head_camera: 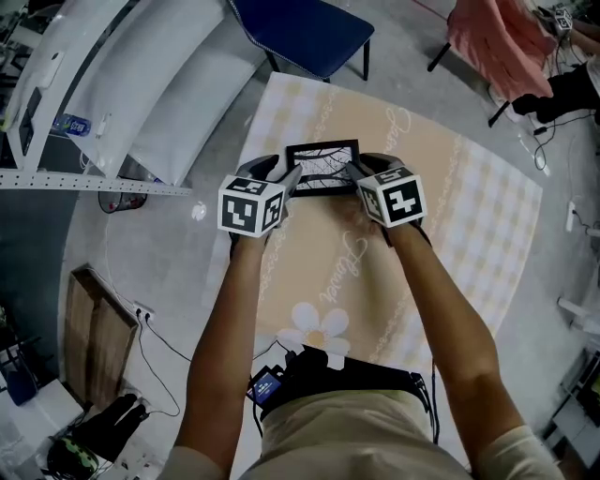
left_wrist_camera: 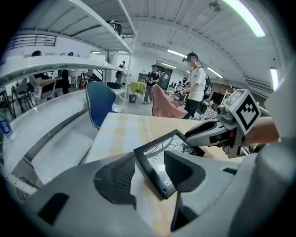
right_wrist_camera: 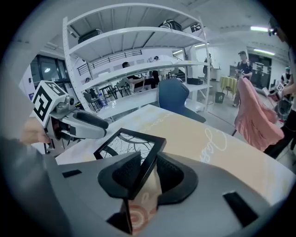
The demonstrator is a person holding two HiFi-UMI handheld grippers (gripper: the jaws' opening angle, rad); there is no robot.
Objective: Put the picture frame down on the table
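Observation:
The black picture frame (head_camera: 323,150), with a line drawing behind its glass, hangs tilted low over the beige tablecloth (head_camera: 450,216) between both grippers. My right gripper (head_camera: 352,173) is shut on the frame's right edge. In the right gripper view the frame (right_wrist_camera: 127,141) is pinched between the pads (right_wrist_camera: 169,173), and its patterned back shows below. My left gripper (head_camera: 292,180) straddles the left edge. In the left gripper view the frame (left_wrist_camera: 157,155) slants across a gap wider than the bar, so this gripper (left_wrist_camera: 148,173) reads as open. The right gripper (left_wrist_camera: 217,132) shows opposite.
A blue chair (head_camera: 309,28) stands at the table's far edge. White shelving (head_camera: 112,84) runs along the left. A pink cloth (head_camera: 497,42) hangs over a seat at the far right. A wooden board (head_camera: 94,337) lies on the floor. People (left_wrist_camera: 196,88) stand in the background.

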